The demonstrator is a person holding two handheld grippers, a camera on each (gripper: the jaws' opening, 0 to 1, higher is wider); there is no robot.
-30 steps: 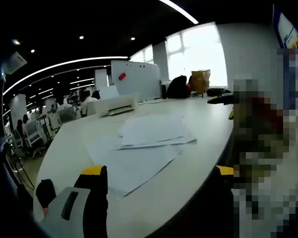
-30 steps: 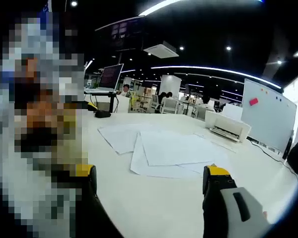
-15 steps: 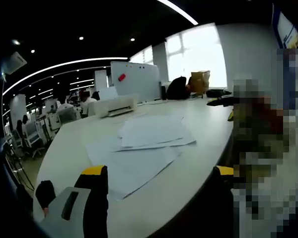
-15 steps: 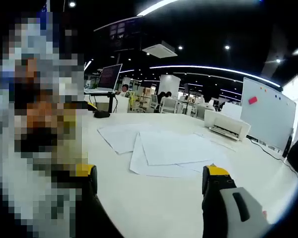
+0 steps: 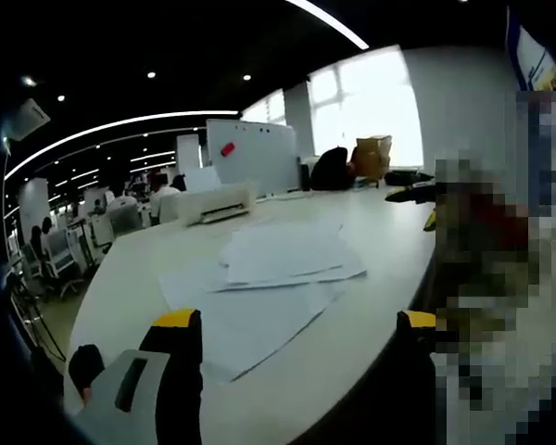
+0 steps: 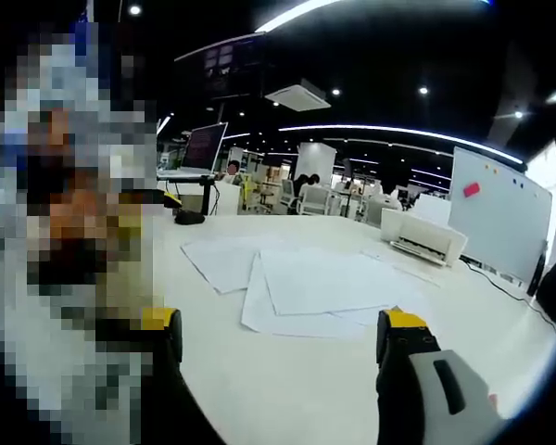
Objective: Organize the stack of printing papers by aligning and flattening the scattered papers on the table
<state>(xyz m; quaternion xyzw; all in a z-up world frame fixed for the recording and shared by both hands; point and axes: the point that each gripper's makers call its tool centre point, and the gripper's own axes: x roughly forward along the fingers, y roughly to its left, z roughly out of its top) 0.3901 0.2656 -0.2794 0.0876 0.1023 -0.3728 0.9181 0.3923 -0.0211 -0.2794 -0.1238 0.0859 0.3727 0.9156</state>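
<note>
nothing has moved: scattered papers (image 5: pixel 278 264) lie on the table (image 6: pixel 287 371), both grippers' fingers spread, empty.

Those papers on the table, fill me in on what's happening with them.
A person holds a gripper in each hand over a white table. The left gripper and right gripper are both open, holding nothing, short of the papers. The printing papers lie fanned out and overlapping, not squared into a stack. A printer and a whiteboard stand beyond them. Aligning has not started.
</note>
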